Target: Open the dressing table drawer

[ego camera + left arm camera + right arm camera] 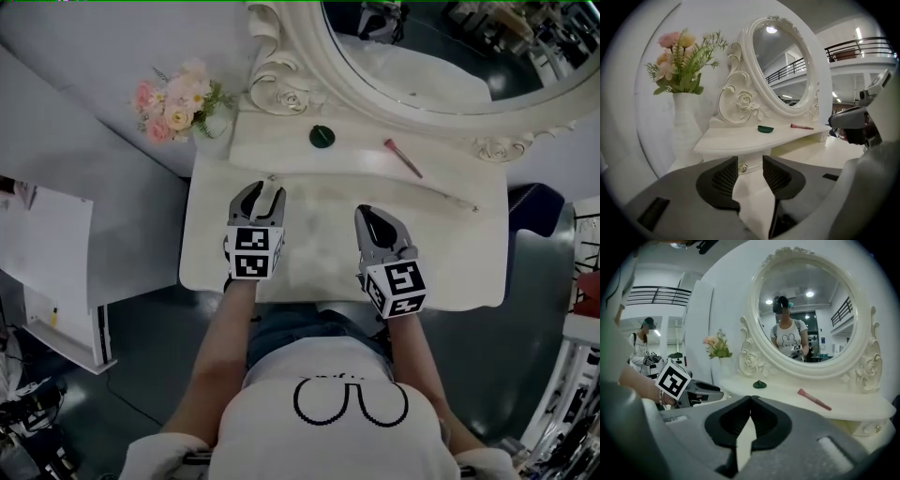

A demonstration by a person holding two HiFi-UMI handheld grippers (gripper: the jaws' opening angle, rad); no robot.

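The white dressing table stands below me, with a raised shelf under the oval mirror. A small drawer front sits beneath that shelf at its left end, with a round metal knob. My left gripper is open and points at this knob. The knob lies just ahead of the jaw gap, and nothing is between the pads. My right gripper hovers over the tabletop to the right. Its jaws are shut and empty.
A white vase of pink flowers stands at the table's back left corner. A green dish and a pink brush lie on the shelf. The ornate mirror frame rises behind. A second knob shows at the shelf's right end.
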